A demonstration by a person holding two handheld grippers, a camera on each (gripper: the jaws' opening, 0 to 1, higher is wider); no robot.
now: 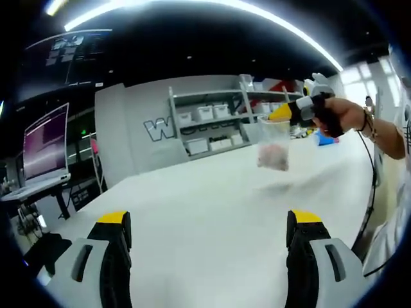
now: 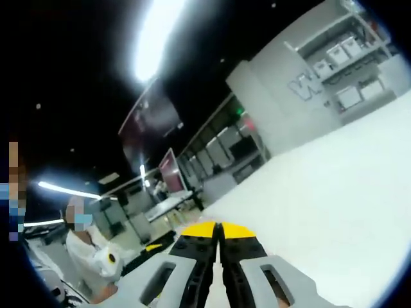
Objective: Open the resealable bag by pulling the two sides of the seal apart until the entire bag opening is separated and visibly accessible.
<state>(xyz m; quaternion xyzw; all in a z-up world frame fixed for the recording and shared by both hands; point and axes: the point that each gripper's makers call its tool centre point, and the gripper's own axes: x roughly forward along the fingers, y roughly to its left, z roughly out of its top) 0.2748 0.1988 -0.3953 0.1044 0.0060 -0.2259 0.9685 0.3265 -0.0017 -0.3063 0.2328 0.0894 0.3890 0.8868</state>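
Note:
A clear resealable bag (image 1: 274, 145) with pinkish contents hangs above the white table (image 1: 192, 199), right of centre in the left gripper view. My right gripper (image 1: 284, 114), held by a hand, is shut on the bag's top edge. My left gripper (image 1: 210, 218) stands open in the foreground, its yellow-tipped jaws wide apart and nothing between them, well short of the bag. In the right gripper view my right gripper (image 2: 218, 231) has its jaws pressed together; the bag itself is hidden there.
Grey shelves with white bins (image 1: 212, 125) stand against the far wall. A lit monitor (image 1: 45, 144) sits on a desk at the left. A person in white (image 2: 90, 250) stands at the lower left of the right gripper view.

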